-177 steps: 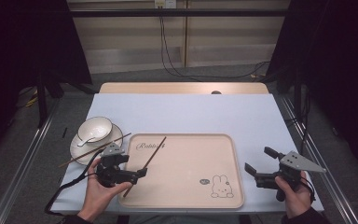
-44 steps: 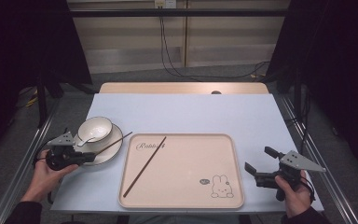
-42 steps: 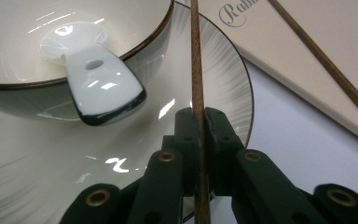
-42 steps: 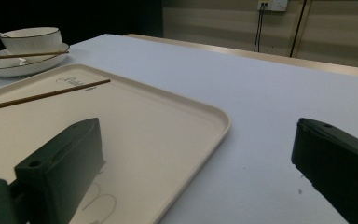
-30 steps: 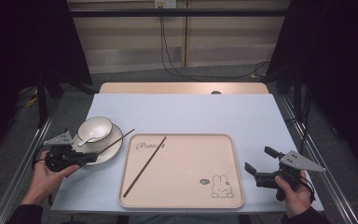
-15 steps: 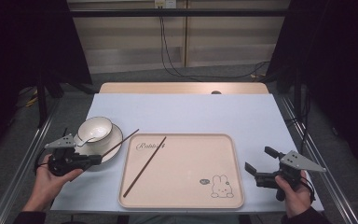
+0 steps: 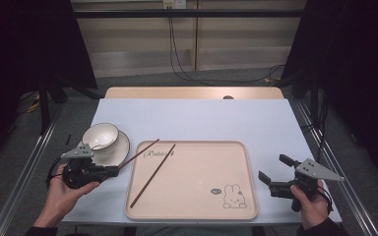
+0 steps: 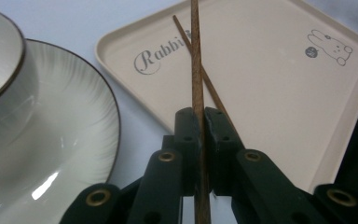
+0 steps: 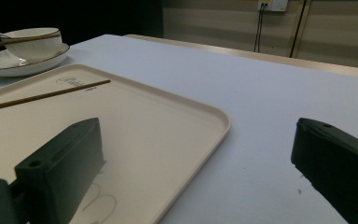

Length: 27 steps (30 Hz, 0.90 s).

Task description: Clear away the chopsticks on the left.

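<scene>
While right fingers (image 7: pixel 270 169) gape empty – left fingers (image 7: pixel 114 170) clamp a chopstick (image 8: pixel 196 70)

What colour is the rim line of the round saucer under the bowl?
Dark brown, on a white round saucer; the left gripper view shows it best.

A pale blue tabletop (image 7: pixel 197 118) holds a beige rectangular plastic tray (image 7: pixel 197 196) with a small rabbit drawing (image 7: pixel 232 195) at its near right. One thin dark wooden chopstick (image 7: pixel 152 175) lies diagonally on the tray's left part. Left of the tray, a white ceramic bowl (image 7: pixel 100 135) sits on a white saucer (image 7: pixel 119 150). The left gripper (image 7: pixel 114 170), near the saucer, clamps a second chopstick (image 7: pixel 140 152) reaching over the tray's far left corner. The right gripper (image 7: pixel 274 169) rests at the tray's right, jaws spread apart.
</scene>
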### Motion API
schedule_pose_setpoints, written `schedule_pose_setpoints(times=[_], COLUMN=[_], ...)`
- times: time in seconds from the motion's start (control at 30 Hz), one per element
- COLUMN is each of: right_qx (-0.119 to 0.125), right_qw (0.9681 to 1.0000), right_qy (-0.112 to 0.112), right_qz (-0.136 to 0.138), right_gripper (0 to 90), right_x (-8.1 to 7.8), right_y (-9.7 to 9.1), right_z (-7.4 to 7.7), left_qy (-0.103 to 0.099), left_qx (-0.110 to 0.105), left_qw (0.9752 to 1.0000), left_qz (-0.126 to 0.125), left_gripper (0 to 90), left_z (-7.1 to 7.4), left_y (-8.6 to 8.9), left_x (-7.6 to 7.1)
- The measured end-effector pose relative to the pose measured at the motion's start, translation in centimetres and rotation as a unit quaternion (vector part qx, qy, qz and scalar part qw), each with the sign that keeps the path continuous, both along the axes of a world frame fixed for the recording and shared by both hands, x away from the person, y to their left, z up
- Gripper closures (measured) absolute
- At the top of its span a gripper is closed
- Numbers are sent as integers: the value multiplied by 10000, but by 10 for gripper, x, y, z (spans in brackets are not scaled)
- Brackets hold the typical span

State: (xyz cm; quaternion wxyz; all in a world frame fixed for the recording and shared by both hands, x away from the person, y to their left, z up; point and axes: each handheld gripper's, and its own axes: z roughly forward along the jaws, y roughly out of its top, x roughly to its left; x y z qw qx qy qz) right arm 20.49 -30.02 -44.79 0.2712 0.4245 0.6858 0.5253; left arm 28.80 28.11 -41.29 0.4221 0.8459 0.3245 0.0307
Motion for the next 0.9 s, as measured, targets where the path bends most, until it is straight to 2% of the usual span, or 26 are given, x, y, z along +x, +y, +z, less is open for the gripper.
schedule_pose_setpoints(times=[0.13, 0.3, 0.4, 0.43, 0.5, 0.53, 0.57, 0.6, 0.67, 0.77, 0.9], right_qx=[4, 14, 12, 0, -6, -10, -10, -2, 0, -5, 6], right_qw=[10000, 10000, 10000, 10000, 10000, 10000, 10000, 10000, 10000, 10000, 10000], right_qy=[-2, -6, -3, -13, -13, -14, -14, -7, -10, -13, -5], right_qz=[9, 1, 10, 7, 6, 5, 5, 10, 28, 13, 16], right_gripper=[19, 19, 19, 19, 19, 19, 19, 20, 19, 19, 19], right_x=[0, 0, 0, 0, 1, 1, 1, 1, 0, 0, 0], right_y=[0, 0, 0, 0, 0, 0, 0, 0, 1, 0, 1], right_z=[0, 0, 0, 0, 0, 0, 0, 0, 0, 0, 0], left_qy=[7, 58, 46, 37, -40, 11, 11, -123, -129, -141, -58], left_qx=[34, -95, -92, -107, -23, -86, -86, -52, -129, -129, 0], left_qw=[10000, 9999, 9999, 9999, 9999, 9998, 9998, 9997, 9996, 9992, 9983], left_qz=[-16, 38, 6, 107, 94, 173, 173, 190, 222, 340, 575], left_gripper=[844, 844, 844, 844, 845, 846, 845, 845, 845, 845, 845], left_z=[2, 4, 6, 7, 10, 14, 14, 19, 21, 20, 12], left_y=[-4, -14, -19, -23, -29, -37, -37, -45, -51, -55, -66], left_x=[-2, -2, -3, -4, -8, -11, -11, -15, -16, -15, -12])
